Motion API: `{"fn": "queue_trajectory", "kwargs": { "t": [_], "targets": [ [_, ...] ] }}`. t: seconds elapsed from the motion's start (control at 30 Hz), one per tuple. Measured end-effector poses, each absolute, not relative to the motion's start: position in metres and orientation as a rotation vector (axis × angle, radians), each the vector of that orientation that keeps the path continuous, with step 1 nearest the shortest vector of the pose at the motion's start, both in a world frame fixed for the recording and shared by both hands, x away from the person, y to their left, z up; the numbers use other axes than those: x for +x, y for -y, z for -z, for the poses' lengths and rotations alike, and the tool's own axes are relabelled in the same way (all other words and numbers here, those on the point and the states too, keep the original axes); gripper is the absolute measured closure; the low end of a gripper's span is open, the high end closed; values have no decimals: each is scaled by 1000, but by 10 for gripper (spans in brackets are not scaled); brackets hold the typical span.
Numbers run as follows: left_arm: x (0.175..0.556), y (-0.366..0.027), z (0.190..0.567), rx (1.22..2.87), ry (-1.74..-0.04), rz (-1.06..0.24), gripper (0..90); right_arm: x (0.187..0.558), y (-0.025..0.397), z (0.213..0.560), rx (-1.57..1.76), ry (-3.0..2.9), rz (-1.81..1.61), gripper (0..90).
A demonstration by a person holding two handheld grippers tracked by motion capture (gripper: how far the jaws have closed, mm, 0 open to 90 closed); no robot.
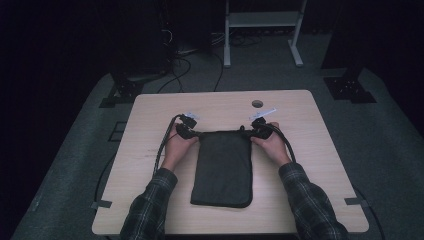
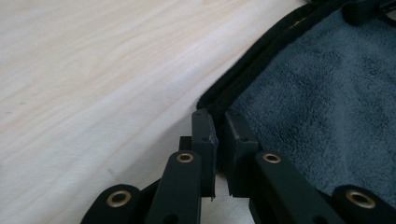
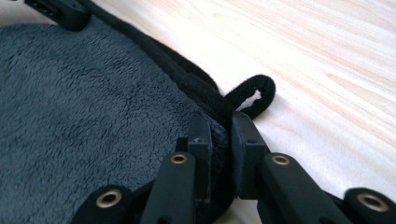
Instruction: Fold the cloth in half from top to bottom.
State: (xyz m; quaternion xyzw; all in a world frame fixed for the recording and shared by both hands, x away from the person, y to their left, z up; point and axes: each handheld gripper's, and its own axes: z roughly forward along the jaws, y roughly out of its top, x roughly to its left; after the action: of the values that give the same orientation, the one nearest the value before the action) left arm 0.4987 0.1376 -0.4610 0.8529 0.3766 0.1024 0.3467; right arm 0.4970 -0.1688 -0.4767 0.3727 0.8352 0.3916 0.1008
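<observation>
A dark grey fleece cloth (image 1: 222, 168) with a black hem lies folded into a long rectangle on the wooden table (image 1: 150, 110). At its far left corner my left gripper (image 1: 192, 133) is shut on the cloth. In the left gripper view the jaws pinch the hem (image 2: 219, 140) of that cloth (image 2: 327, 102). My right gripper (image 1: 251, 132) is shut on the far right corner. The right gripper view shows its jaws clamping the fleece cloth (image 3: 93, 116) at the edge (image 3: 220, 140), beside a small black hanging loop (image 3: 254, 95).
A round cable hole (image 1: 257, 104) sits in the table near its far edge. Black cables (image 1: 162, 145) trail from both grippers over the table. Behind the table stand a white frame (image 1: 262, 30) and dark stands on grey floor.
</observation>
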Motion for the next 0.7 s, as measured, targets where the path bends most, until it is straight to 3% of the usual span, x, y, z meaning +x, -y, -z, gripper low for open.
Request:
{"fn": "queue_trajectory", "kwargs": {
  "t": [0.27,0.7],
  "targets": [
    [504,-147,437,2159,-953,-368,844,508,160,465,1105,-2428,-1203,801],
    [474,-161,415,2049,-861,-329,843,482,170,438,989,-2398,-1374,789]
  ]
}}
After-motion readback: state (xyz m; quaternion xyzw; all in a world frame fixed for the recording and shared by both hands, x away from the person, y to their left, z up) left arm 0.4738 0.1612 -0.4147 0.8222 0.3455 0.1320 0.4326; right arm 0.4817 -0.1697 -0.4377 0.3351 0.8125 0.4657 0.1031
